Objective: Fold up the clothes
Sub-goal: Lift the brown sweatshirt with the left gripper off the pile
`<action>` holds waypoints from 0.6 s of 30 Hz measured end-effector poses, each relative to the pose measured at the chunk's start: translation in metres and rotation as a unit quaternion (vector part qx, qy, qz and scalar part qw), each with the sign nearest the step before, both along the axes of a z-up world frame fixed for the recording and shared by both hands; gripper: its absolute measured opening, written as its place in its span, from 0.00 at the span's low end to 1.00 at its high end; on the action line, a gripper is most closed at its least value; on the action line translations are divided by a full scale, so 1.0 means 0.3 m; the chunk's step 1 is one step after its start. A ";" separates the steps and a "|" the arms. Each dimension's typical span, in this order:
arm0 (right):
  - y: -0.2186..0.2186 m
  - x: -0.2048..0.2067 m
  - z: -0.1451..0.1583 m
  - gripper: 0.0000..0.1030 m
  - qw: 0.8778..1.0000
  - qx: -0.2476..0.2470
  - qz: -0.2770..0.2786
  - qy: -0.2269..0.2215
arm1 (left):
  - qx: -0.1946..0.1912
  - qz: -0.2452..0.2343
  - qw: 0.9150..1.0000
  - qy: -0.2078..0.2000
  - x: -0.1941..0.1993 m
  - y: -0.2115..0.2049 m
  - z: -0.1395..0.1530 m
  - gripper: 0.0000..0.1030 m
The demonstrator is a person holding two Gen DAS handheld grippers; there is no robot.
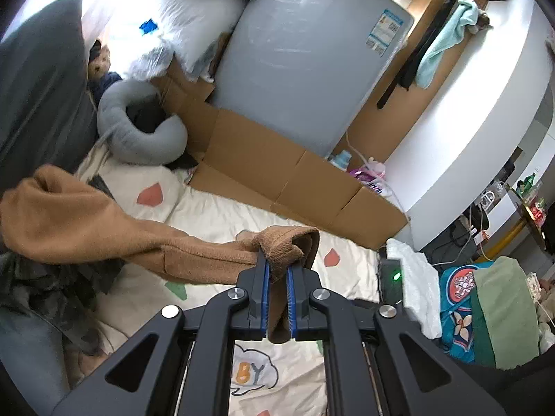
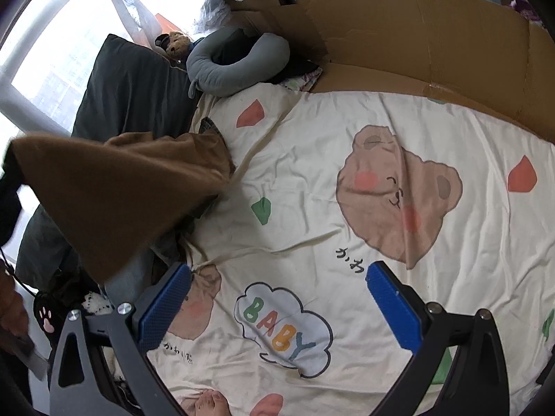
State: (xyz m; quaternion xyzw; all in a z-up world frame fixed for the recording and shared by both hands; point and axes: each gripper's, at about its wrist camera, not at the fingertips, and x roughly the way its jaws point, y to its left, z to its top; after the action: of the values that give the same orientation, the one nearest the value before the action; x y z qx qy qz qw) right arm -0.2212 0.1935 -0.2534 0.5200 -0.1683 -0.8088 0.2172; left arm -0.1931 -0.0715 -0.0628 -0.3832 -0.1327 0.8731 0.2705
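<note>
1. The left gripper (image 1: 277,270) is clamped nearly shut on a folded hem of the brown garment (image 1: 104,228); the fleece bunches between its blue pads (image 1: 266,298) and pokes out above the fingertips.
2. From that pinch the garment's long axis runs away to the gripper's left and slightly upward, ending in a loose bulge well off to the side. It hangs clear of the printed bedsheet (image 1: 222,215) along most of its length.
3. In the right wrist view the same brown garment (image 2: 118,187) drapes to the far left of the right gripper (image 2: 277,277), its lower edge trailing over a heap of dark clothes (image 2: 166,246) at the sheet's edge.
4. The right gripper stands wide open over the bedsheet (image 2: 312,173) and touches nothing; only the "BABY" cloud print (image 2: 282,327) lies between its fingers.
5. Judging from this, the free end is nearer the left hand's side, so the right gripper would need to reach leftward to take a second corner before the garment can be spread flat on the sheet for folding.
</note>
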 end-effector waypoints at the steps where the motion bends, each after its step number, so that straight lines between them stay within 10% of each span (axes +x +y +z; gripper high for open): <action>1: 0.003 0.005 -0.002 1.00 1.000 -0.007 0.001 0.000 | -0.001 0.000 1.000 0.003 0.005 0.003 0.026 0.07; 18: 0.067 0.050 0.043 1.00 0.997 -0.073 -0.014 0.024 | -0.006 -0.006 0.998 0.057 0.014 0.094 0.385 0.07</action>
State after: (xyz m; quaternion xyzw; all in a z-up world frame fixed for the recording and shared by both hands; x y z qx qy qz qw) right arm -0.2063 0.2136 -0.2404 0.4809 -0.2286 -0.8097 0.2469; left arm -0.1890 -0.0433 0.0526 -0.3349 -0.1097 0.8927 0.2810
